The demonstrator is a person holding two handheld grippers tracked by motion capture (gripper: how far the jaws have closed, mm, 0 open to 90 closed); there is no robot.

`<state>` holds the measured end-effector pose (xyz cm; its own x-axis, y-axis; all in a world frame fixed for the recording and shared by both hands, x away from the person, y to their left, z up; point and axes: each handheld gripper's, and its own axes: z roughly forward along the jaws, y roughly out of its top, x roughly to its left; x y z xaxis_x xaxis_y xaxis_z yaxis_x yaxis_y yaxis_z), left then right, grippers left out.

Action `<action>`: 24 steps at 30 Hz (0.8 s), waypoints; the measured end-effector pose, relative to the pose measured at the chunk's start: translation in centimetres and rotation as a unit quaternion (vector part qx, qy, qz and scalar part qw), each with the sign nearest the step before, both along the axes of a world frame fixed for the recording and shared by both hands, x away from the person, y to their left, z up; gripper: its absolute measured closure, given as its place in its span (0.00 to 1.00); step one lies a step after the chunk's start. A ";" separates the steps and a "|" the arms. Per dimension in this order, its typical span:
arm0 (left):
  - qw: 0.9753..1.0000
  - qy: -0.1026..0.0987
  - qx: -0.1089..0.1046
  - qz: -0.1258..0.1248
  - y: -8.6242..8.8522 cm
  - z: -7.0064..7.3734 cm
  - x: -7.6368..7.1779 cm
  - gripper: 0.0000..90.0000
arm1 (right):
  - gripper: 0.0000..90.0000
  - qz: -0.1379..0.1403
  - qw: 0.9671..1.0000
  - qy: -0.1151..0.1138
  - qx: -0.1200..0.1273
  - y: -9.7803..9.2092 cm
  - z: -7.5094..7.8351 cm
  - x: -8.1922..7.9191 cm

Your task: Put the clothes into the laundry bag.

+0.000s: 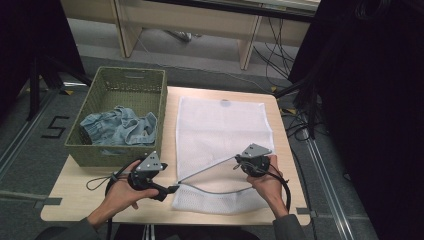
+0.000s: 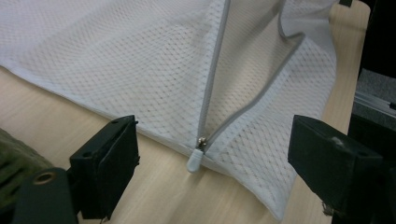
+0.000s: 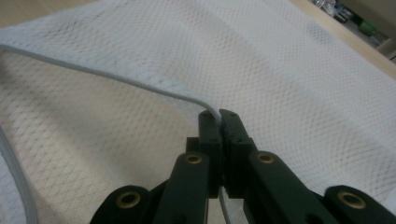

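- Table (image 1: pixel 75 192) of light wood stands in the middle, with a dark floor around it.
- Big white mesh bag (image 1: pixel 220 127) lies flat on the right half of the table, from the far edge to the near edge.
- Green woven basket (image 1: pixel 102 152) sits on the far left of the table, just beside the bag, with blue jeans (image 1: pixel 120 126) crumpled inside.
- Right gripper (image 1: pixel 239 161) is near the bag's right side. Its jaws are squeezed tight on the bag's upper zipper edge (image 3: pixel 140 81) and hold it up off the lower layer, so the bag gapes open.
- Left gripper (image 1: pixel 173 189) is at the bag's near left corner. Its jaws are spread wide, with nothing between them.
- Small white zipper pull (image 2: pixel 196 161) rests on the table at that corner, between the wide jaws and not touching them.
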<state>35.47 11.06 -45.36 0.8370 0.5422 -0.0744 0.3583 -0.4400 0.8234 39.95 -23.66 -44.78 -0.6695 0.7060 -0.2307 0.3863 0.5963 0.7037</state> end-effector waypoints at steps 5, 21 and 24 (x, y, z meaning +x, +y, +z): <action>0.998 -0.030 -0.022 0.054 2.4 2.6 1.5 0.17 | 0.99 0.011 1.000 -0.024 0.015 -0.3 1.7 0.3; 0.989 0.012 0.056 0.138 11.7 6.9 10.3 0.16 | 0.99 0.000 0.998 -0.058 0.028 -0.4 3.8 0.7; 0.988 0.051 0.068 0.127 11.6 5.6 11.8 0.16 | 0.99 0.000 0.998 -0.060 0.031 -0.4 3.8 0.8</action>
<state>47.28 22.67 -39.77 0.6644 0.7446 -0.0639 0.5498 -0.4291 0.7166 40.72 -24.05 -41.00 -0.6399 0.7214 -0.2648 0.2975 0.5503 0.7802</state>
